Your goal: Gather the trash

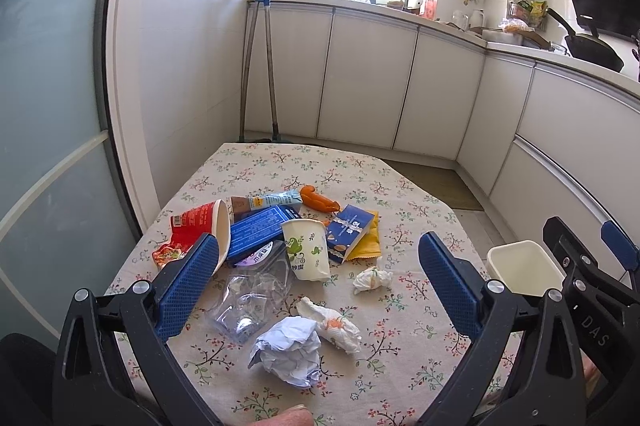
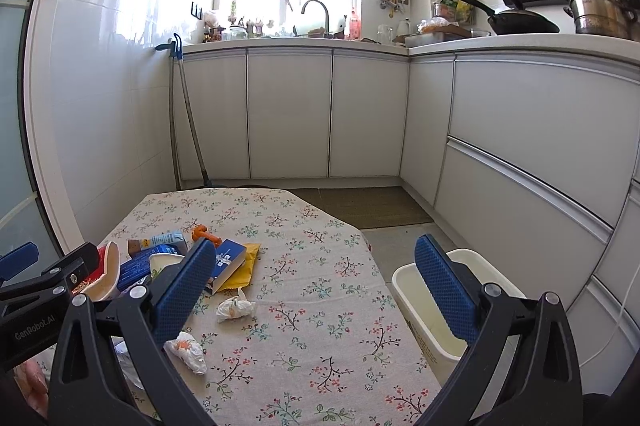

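Surveying the counter (image 1: 400, 194) with its floral cloth, we take the paper cup (image 1: 307, 249) as our landmark and find the trash gathered around it. Behind the cup lies a blue carton (image 1: 262, 231), with a red noodle cup (image 1: 204, 224) on its side further left and a snack bar wrapper (image 1: 266, 203) beyond. Right of the cup sits a dark blue box (image 1: 349, 232) on a yellow packet (image 1: 367, 246), and an orange wrapper (image 1: 318, 199) lies behind these. In front of the cup we note a clear plastic package (image 1: 250, 300), a crumpled paper ball (image 1: 290, 354) and two stained tissue wads (image 1: 370, 279) (image 1: 330, 322). Well to the right of the cup, off the counter's edge, stands a white bin (image 2: 432, 302). Our left gripper (image 1: 318, 286) hangs above the near clutter, jaws wide apart and holding nothing. Our right gripper (image 2: 324, 290) is likewise spread and empty, one finger over the bin.
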`<state>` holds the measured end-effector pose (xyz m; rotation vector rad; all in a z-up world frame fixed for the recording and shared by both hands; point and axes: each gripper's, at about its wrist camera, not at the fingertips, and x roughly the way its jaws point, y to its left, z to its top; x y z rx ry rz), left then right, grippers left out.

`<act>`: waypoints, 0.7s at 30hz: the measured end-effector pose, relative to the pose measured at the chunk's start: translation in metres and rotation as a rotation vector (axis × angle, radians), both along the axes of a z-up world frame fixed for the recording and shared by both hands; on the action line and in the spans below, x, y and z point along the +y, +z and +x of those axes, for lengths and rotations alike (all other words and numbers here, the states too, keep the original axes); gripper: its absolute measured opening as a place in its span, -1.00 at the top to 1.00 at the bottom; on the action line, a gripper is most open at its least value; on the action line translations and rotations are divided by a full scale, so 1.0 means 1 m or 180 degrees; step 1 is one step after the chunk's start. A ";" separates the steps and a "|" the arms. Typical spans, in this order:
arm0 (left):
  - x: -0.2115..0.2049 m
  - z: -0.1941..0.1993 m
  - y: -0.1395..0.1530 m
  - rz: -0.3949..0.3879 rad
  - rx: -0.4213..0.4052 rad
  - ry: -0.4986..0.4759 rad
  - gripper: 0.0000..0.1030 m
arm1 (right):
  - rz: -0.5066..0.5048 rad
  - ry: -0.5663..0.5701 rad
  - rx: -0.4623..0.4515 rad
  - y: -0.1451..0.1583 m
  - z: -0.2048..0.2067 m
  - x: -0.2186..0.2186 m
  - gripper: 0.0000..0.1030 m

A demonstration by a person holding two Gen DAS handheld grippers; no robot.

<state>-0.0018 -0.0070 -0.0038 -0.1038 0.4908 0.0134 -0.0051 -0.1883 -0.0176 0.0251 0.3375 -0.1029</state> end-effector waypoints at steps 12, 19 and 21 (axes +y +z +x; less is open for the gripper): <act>-0.001 0.005 -0.007 0.0153 0.0116 0.0028 -0.86 | 0.0004 -0.0005 0.0066 -0.004 0.004 0.001 -0.88; 0.000 0.007 -0.007 0.0144 0.0131 0.0025 -0.86 | -0.0001 -0.0019 0.0104 -0.006 0.005 0.000 -0.88; 0.000 0.007 -0.008 0.0103 0.0115 0.0027 -0.86 | 0.0000 -0.0021 0.0116 -0.007 0.006 0.000 -0.88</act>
